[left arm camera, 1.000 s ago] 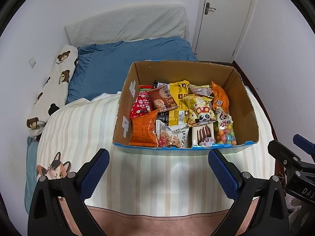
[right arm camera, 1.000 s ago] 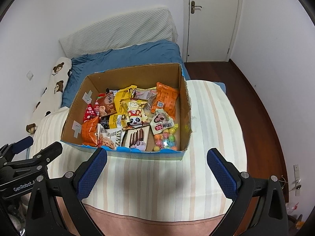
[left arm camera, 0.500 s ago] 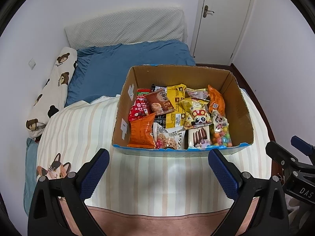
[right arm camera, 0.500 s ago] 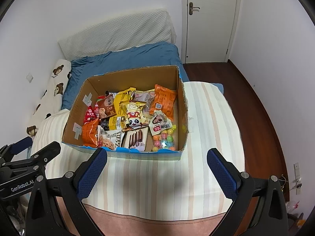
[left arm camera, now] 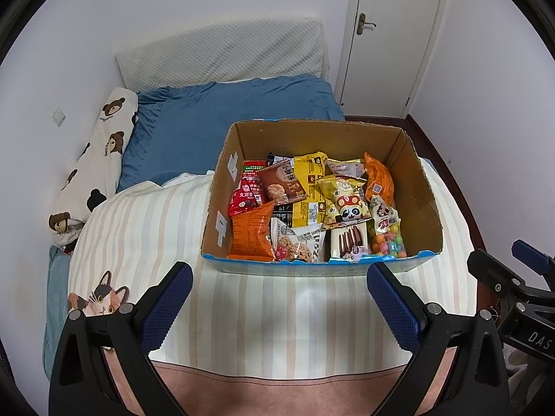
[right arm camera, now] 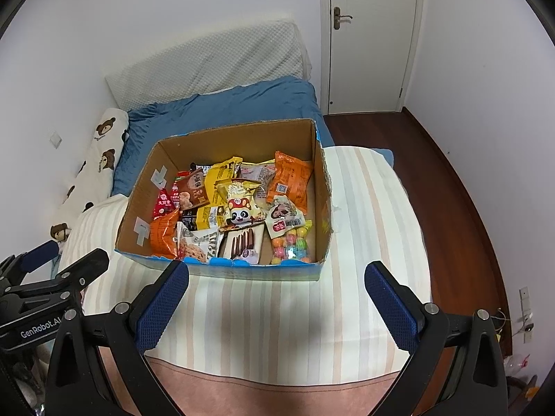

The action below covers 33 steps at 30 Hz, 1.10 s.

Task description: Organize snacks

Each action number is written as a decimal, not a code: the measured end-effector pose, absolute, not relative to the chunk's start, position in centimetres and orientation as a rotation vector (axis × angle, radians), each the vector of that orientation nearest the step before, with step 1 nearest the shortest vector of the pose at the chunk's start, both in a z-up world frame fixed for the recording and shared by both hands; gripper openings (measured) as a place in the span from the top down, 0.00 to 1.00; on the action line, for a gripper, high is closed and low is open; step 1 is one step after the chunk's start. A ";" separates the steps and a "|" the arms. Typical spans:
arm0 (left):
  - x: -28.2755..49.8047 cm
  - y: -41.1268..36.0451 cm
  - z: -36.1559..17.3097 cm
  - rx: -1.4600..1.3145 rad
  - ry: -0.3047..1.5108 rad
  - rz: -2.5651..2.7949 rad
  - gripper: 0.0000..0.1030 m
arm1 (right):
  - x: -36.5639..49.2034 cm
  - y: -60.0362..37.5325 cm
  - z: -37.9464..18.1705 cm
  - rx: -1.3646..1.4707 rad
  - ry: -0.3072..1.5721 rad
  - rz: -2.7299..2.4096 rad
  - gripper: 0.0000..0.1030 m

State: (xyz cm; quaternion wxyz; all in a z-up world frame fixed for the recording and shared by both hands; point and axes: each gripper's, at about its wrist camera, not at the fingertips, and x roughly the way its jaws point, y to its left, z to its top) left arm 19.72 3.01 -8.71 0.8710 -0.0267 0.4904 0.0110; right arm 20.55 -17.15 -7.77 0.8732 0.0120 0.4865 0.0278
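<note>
On the striped cream and beige bedspread point(left arm camera: 145, 228) in front of me sits an open brown cardboard box with a blue lower edge point(left arm camera: 421, 187), and all the snacks lie inside it. I hold my left gripper point(left arm camera: 279, 303) above the bedspread, short of the box's near wall, its two blue-padded fingers point(left arm camera: 166, 303) spread wide with nothing between them. My right gripper point(right arm camera: 275, 303) hangs the same way, fingers point(right arm camera: 390, 306) wide apart and empty, also short of the box.

In the near left corner of the box stands an orange crinkled snack bag point(left arm camera: 251, 232). Just beside it, along the near wall, lie a white cookie packet with a printed cookie point(left arm camera: 298, 242), then a white pack picturing dark chocolate sticks point(left arm camera: 348, 241), then a clear bag of multicoloured round candies point(left arm camera: 386, 239). Behind these a yellow packet with a cartoon panda point(left arm camera: 345, 201) rests on top of other packets, a brown biscuit packet point(left arm camera: 282, 183) lies left of it, and a small red packet point(left arm camera: 244, 196) sits against the left wall. A second orange bag point(left arm camera: 378, 180) leans toward the far right.

The right side of the box floor shows bare cardboard. Beyond the box lie a blue quilt point(left arm camera: 225, 118) and a long white pillow printed with brown bears point(left arm camera: 100, 159).
</note>
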 end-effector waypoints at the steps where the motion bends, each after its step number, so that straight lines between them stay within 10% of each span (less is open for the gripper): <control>1: 19.7 3.0 -8.7 -0.055 1.027 0.024 0.00 | 20.5 -17.2 -7.7 0.027 1.015 0.059 0.00; 33: 18.8 3.0 -7.8 -0.042 1.007 0.024 0.00 | 19.0 -17.4 -6.6 0.025 0.991 0.047 0.00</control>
